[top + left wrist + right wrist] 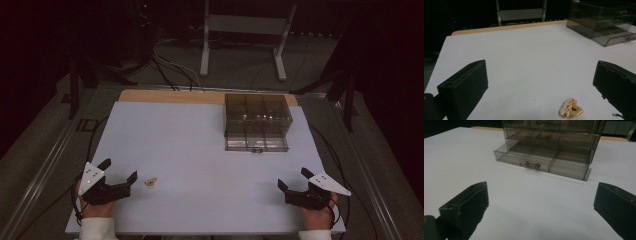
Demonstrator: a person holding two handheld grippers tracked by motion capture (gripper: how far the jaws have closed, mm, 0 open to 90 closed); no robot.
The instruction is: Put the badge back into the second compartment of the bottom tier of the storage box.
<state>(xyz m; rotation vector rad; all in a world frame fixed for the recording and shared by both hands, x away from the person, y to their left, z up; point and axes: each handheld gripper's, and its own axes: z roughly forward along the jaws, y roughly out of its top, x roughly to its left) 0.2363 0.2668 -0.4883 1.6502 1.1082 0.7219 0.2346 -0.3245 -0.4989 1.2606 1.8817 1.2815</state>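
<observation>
nothing is picked up yet: the gold clip [571, 108] lies on the worktop [200, 145], near the left tool [119, 171], well short of the drawer box [257, 122]. both tools gape wide, empty; the right tool [292, 178] waits. next, close the left tool on the clip.

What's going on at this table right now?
A person holds a claw in each hand near the front edge of a white table. Both are open and hold nothing. The left claw sits just beside a small gold trinket, which lies on the table a little ahead of its jaws and untouched. The right claw faces a smoky clear drawer box at the far side, whose bottom drawer is pulled out. Nothing has been picked up yet.
</observation>
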